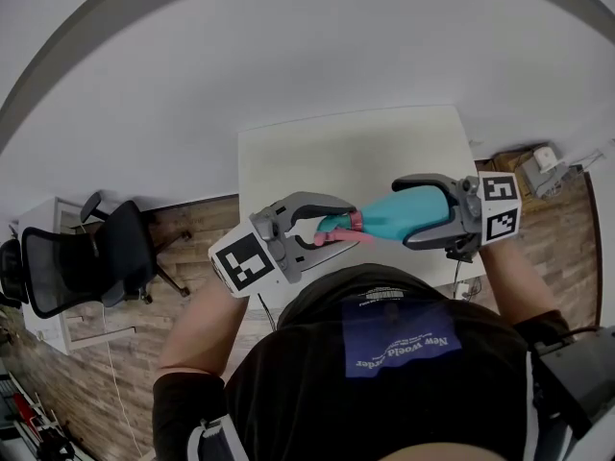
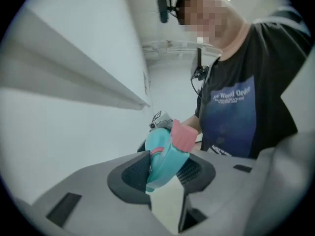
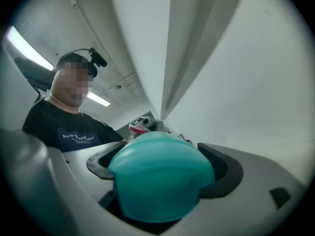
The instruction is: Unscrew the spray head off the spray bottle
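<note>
Teal spray bottle (image 3: 160, 176) lies sideways in the air, over the near edge of the white table (image 1: 336, 152), close to the person's chest. The right gripper (image 1: 404, 213) squeezes its fat body. The left gripper (image 1: 332, 227) is clamped on the spray head (image 2: 165, 156), by the pink trigger (image 2: 183, 135). To do this well, I think: hold the body steady, squeeze firmly, and turn only the head. Nothing blocks the way. A black chair (image 1: 86, 257) stands far off on the floor.
</note>
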